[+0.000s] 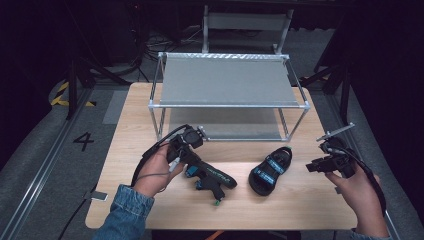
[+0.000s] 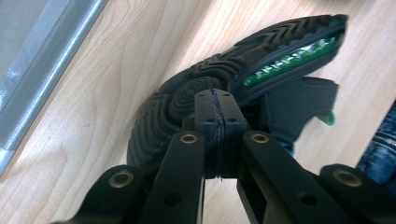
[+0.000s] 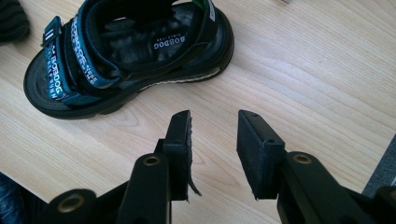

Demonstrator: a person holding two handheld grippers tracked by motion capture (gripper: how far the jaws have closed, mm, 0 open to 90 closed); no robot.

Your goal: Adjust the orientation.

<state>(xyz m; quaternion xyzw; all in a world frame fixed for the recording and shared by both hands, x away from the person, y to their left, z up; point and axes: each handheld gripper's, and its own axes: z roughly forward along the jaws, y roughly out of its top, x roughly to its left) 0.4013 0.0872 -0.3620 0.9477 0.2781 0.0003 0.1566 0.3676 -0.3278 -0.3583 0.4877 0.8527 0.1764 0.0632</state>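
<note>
Gripping one black sandal (image 1: 212, 177) by its sole edge, the left tongs (image 1: 197, 170) are pressing fully together on it; in the left gripper view the jaws are meeting with the ribbed tread (image 2: 187, 93) just beyond them. This sandal is lying on its side on the worktop (image 1: 150, 110), in front of the metal rack (image 1: 227, 82), with a green insert (image 2: 292, 60) showing along the sole. The step in hand appears to be picking up the first sandal, probably for placing on the rack.

The right tongs (image 3: 214, 140) are standing wide apart and are holding nothing, hovering just beside the second sandal (image 3: 126, 56), which is sitting upright on the worktop to the right of the first. It is showing blue straps with white lettering and a thick black sole.

The next move is calling for a lift without letting the thin sole edge slip, while the right tongs are needing to advance and straddle a strap or the sole rim of the upright sandal.
</note>
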